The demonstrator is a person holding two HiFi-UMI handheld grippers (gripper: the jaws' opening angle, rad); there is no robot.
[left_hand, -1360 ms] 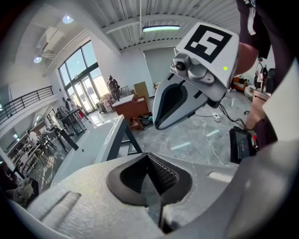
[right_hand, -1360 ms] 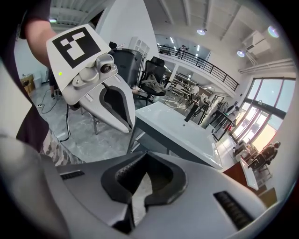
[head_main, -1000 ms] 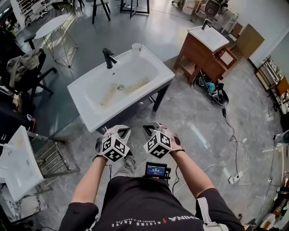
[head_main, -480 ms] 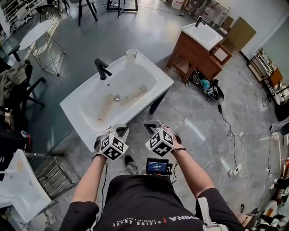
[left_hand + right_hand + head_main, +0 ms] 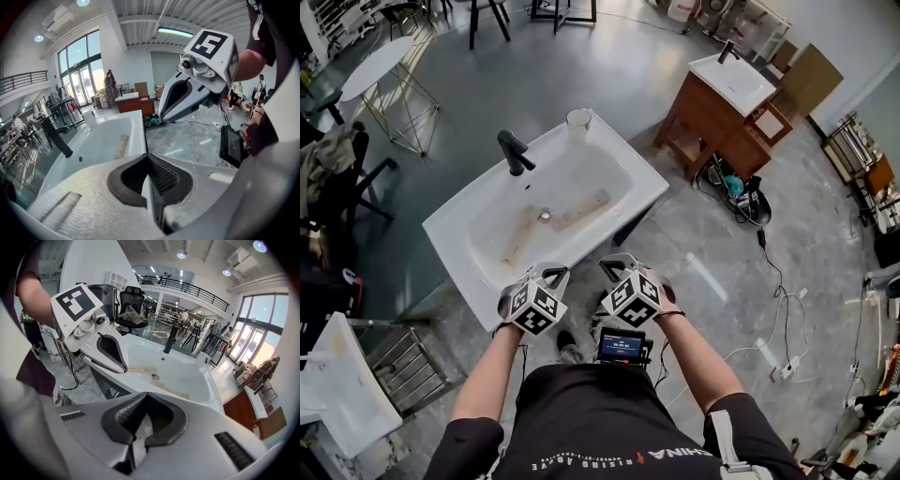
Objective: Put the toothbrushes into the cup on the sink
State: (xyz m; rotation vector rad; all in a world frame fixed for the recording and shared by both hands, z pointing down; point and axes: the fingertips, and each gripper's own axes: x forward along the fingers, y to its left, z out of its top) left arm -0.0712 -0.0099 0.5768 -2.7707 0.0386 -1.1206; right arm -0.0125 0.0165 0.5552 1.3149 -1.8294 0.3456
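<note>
Head view: task not begun, 2 toothbrushes (image 5: pixel 581 208) lie in sink (image 5: pixel 464 202) basin, cup (image 5: pixel 578 122) looks empty, left gripper (image 5: pixel 549 275) & right gripper (image 5: pixel 613 267) closed on nothing.

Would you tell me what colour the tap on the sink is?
The tap is black, clearest in the head view.

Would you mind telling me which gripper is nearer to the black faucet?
Left. The left gripper is by the sink's near edge, across the basin from the faucet; the right gripper is beside it, farther right.
</note>
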